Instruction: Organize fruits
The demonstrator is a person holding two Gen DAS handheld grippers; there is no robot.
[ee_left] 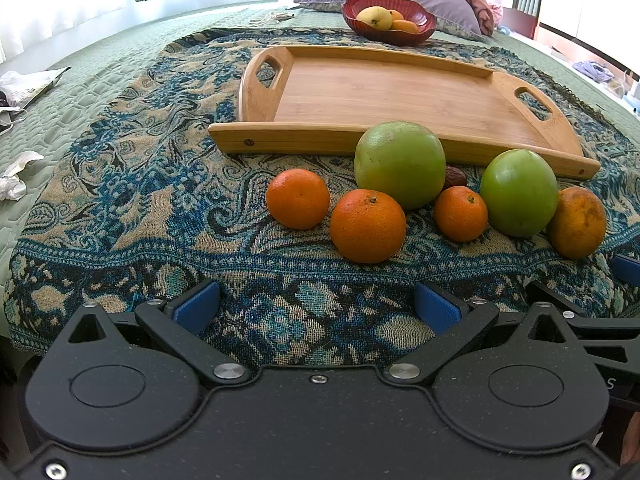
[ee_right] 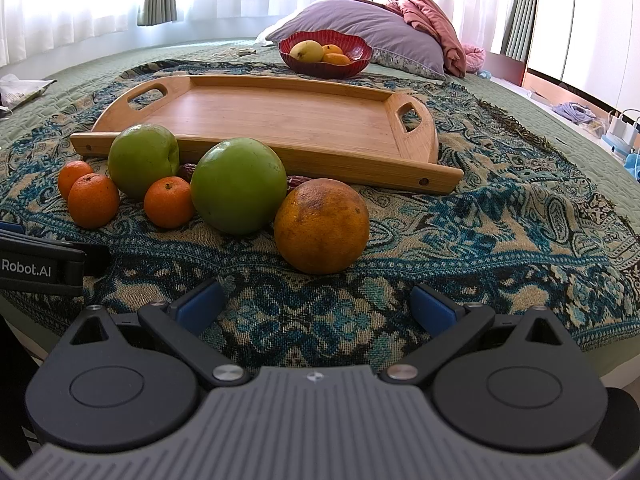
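**Both claws wide, fruit waiting**

Right gripper (ee_right: pixel 318 304) gapes fully, holding nothing, and the big mottled orange (ee_right: pixel 322 226) sits dead ahead at twelve o'clock, nearest fruit to it. Left gripper (ee_left: pixel 318 304) is equally wide and empty; its closest target, a mandarin (ee_left: pixel 367 226), lies at one o'clock. The bamboo tray (ee_right: pixel 304 160) stands bare just beyond the fruit row. Right looks better lined up.

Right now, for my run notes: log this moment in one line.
left gripper open | right gripper open | fruits on cloth | tray bare
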